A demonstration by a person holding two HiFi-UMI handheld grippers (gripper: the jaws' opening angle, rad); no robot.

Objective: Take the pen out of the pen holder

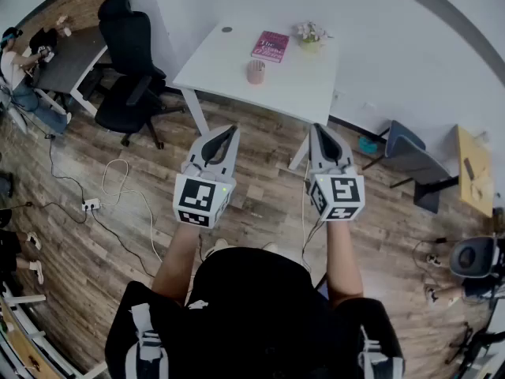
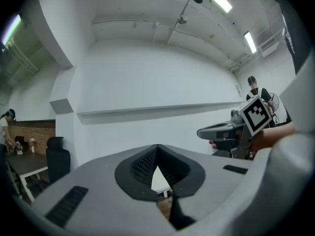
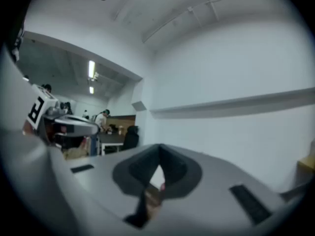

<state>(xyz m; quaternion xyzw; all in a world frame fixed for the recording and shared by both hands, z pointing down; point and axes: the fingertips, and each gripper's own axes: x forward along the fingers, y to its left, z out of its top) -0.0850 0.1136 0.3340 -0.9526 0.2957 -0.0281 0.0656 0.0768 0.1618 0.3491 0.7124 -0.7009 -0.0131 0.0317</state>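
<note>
Step in hand: the person is standing back from the white table [image 1: 229, 69]; by my judgement this is the approach, with the reach not yet begun.
Pen holder: the pink pen holder [image 1: 255, 71] is sitting upright on the table, just in front of the pink book [image 1: 270, 46], with the flowers [image 1: 309, 34] off to its right.
Pen: it is too small to make out from here; presumably it is standing in the pen holder.
Left tongs: the left tongs [image 1: 223, 135] are clenched tip to tip, gripping nothing.
Right tongs: the right tongs [image 1: 320, 135] are also clenched and empty.
Hand pose: both forearms are reaching forward from the body, holding the tongs level and side by side, aiming at the table but hanging over the wooden floor [image 1: 260, 180], well short of it.
Doing it well: one pair of tongs should be opening before it arrives, coming down over the pen's upper end and lifting straight up, while the other is steadying the pen holder so it is not tipping.
</note>
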